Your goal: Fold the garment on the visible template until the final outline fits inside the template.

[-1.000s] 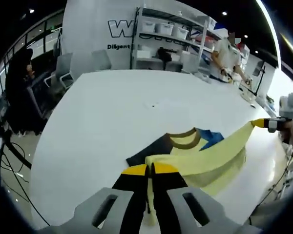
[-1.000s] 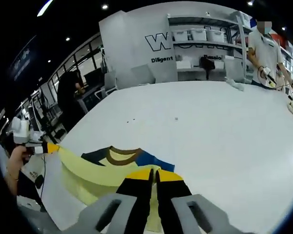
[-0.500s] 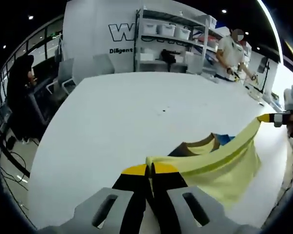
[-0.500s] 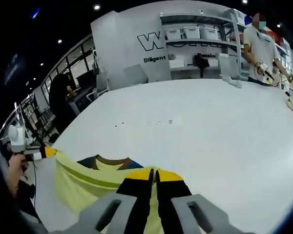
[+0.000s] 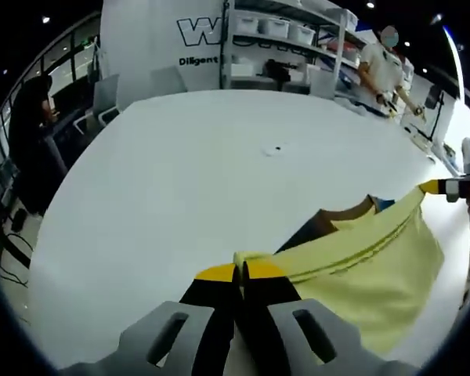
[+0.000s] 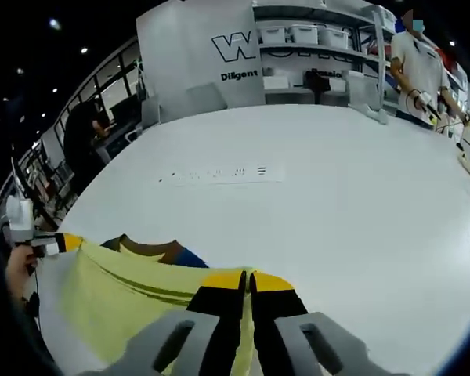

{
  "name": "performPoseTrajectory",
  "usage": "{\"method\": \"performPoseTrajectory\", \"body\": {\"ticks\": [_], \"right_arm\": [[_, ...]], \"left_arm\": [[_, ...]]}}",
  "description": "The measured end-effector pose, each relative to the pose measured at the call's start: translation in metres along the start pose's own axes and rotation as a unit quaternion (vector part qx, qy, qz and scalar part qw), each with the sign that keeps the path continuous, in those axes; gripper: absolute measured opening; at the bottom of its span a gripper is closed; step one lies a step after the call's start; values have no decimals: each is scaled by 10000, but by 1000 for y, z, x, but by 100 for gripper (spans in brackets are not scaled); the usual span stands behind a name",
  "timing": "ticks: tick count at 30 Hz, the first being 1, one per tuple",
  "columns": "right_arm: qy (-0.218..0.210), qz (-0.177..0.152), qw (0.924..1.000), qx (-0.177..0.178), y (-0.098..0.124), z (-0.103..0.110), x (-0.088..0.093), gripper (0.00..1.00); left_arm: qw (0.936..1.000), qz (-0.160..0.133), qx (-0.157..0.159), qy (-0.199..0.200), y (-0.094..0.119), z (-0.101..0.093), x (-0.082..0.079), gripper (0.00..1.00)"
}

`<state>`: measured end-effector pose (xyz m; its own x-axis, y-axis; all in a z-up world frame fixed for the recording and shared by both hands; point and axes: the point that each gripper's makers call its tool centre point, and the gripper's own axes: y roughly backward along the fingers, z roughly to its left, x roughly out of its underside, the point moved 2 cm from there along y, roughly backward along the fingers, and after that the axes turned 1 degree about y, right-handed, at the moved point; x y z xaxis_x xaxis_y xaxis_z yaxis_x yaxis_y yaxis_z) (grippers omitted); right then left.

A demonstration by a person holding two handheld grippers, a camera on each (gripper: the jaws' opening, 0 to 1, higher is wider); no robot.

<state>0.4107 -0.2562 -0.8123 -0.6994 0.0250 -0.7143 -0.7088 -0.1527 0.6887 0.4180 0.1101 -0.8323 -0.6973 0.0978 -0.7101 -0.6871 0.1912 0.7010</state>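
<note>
A pale yellow T-shirt (image 5: pixel 360 258) with a brown collar and dark blue sleeves hangs stretched between both grippers above the white table (image 5: pixel 204 172). In the left gripper view my left gripper (image 5: pixel 240 272) is shut on one end of the folded yellow edge. The right gripper (image 5: pixel 446 186) holds the other end at the far right. In the right gripper view my right gripper (image 6: pixel 247 280) is shut on the T-shirt (image 6: pixel 133 290), and the left gripper (image 6: pixel 51 243) pinches the far end at the left edge. The brown collar (image 6: pixel 145 249) faces the table's far side.
A faint printed line of marks (image 6: pixel 219 174) lies on the white table (image 6: pixel 337 196). A person (image 6: pixel 419 63) stands at the table's far side near shelves with bins (image 6: pixel 313 47). Chairs and another person (image 5: pixel 31 133) are beyond the table's left edge.
Both grippers have carried the shirt forward and lifted it, so the yellow cloth now spreads wider and covers more of the dark sleeves. Both stay shut on the fabric.
</note>
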Motion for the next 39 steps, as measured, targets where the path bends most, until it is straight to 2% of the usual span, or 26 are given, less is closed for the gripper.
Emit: {"method": "performPoseTrajectory", "body": {"ticks": [4, 9, 11, 14, 15, 17, 20, 21, 22, 23, 26, 29, 32, 35, 36, 37, 39], "right_arm": [[138, 64, 9999, 8, -14, -4, 5, 0], [305, 73, 9995, -22, -26, -6, 9, 0], [381, 35, 9993, -55, -25, -6, 10, 0], [567, -158, 9981, -165, -18, -3, 6, 9], [815, -160, 9963, -230, -15, -2, 7, 14], [1129, -155, 9931, -258, -9, 0, 9, 19], [1602, -178, 9867, -230, -1, 1, 13, 27], [1738, -174, 9843, -241, 0, 2, 15, 30], [1785, -145, 9835, -256, 1, 3, 17, 31], [1859, -117, 9821, -271, 1, 4, 20, 32], [2060, -25, 9783, -234, -2, 2, 25, 32], [2209, 39, 9751, -165, -8, 1, 26, 32], [2185, 73, 9757, -119, -15, -1, 26, 31], [2052, 42, 9787, -73, -22, -3, 22, 30], [1898, -30, 9818, -32, -25, -4, 19, 30], [1756, -81, 9844, -24, -27, -4, 16, 30], [1377, -199, 9902, -79, -32, -2, 10, 30]], "left_arm": [[9999, 24, -5, -139, -6, -1, 2, 3], [10000, 43, -10, -45, -12, 0, 7, 3], [9995, -28, -9, -311, -9, 0, 5, 5], [9972, -245, 133, -695, -2, -2, 2, 16], [9967, -306, 173, -725, 2, -3, 3, 22], [9935, -323, 331, -1044, 4, -6, 6, 32], [9839, -356, 405, -1706, 10, -7, 10, 38], [9828, -343, 399, -1772, 11, -7, 12, 41], [9776, -309, 420, -2040, 11, -7, 16, 44], [9755, -287, 424, -2138, 11, -7, 18, 45], [9762, -325, 523, -2077, 9, -8, 19, 44], [9760, -327, 451, -2108, 6, -6, 15, 45], [9759, -397, 413, -2104, 1, -6, 10, 44], [9812, -483, 337, -1838, -7, -2, 3, 42], [9845, -529, 215, -1657, -9, 2, 0, 42], [9858, -542, 190, -1581, -11, 4, -1, 40], [9918, -580, 172, -1122, -16, 6, -3, 38]]}}
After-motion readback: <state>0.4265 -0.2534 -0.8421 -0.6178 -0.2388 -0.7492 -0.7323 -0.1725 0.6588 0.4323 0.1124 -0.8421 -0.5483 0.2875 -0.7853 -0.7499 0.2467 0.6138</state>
